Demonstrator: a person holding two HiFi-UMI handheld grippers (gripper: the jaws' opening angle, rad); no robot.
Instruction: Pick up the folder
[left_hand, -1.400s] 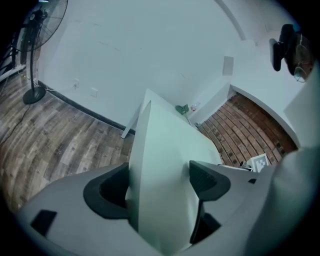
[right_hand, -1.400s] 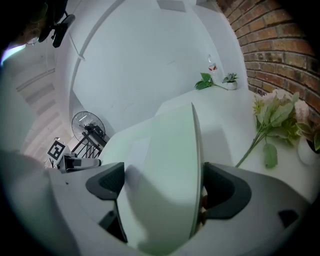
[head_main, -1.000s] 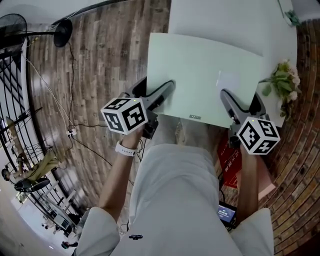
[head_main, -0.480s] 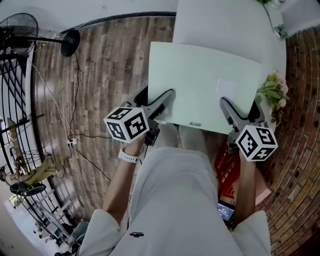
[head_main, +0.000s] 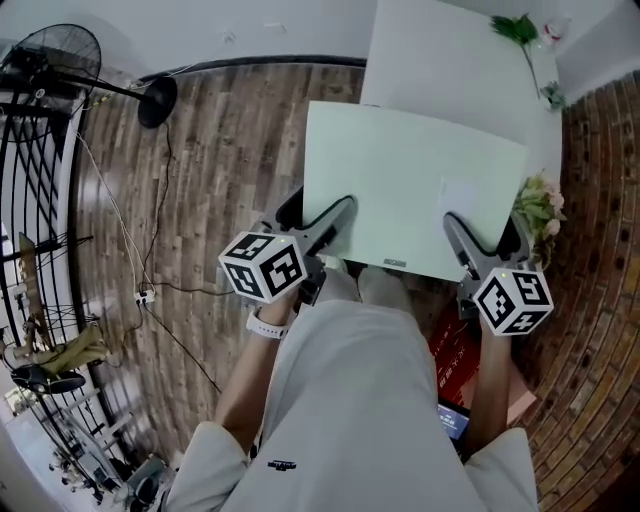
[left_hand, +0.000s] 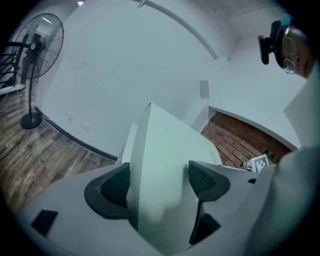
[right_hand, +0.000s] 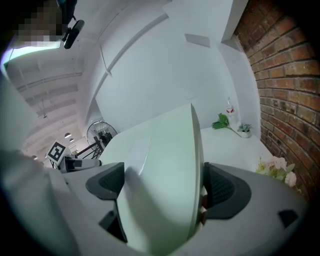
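A large pale green folder (head_main: 415, 190) is held flat in the air in front of a person, its far edge overlapping the white table (head_main: 450, 50). My left gripper (head_main: 340, 212) is shut on the folder's near left part. My right gripper (head_main: 457, 225) is shut on its near right part. In the left gripper view the folder (left_hand: 165, 165) runs edge-on between the two dark pads of the left gripper (left_hand: 160, 180). The right gripper view shows the same for the folder (right_hand: 165, 170) and the right gripper (right_hand: 162, 187). A small label sits at the folder's near edge.
A bunch of pale flowers (head_main: 540, 210) sits by the folder's right edge, and small green plants (head_main: 517, 28) stand at the table's far end. A brick wall runs on the right. A standing fan (head_main: 50, 70) and cables are on the wooden floor at left. A red box (head_main: 458, 345) lies below right.
The folder and both grippers have drifted lower in the head view, a little away from the table. Both grips on the folder are unchanged.
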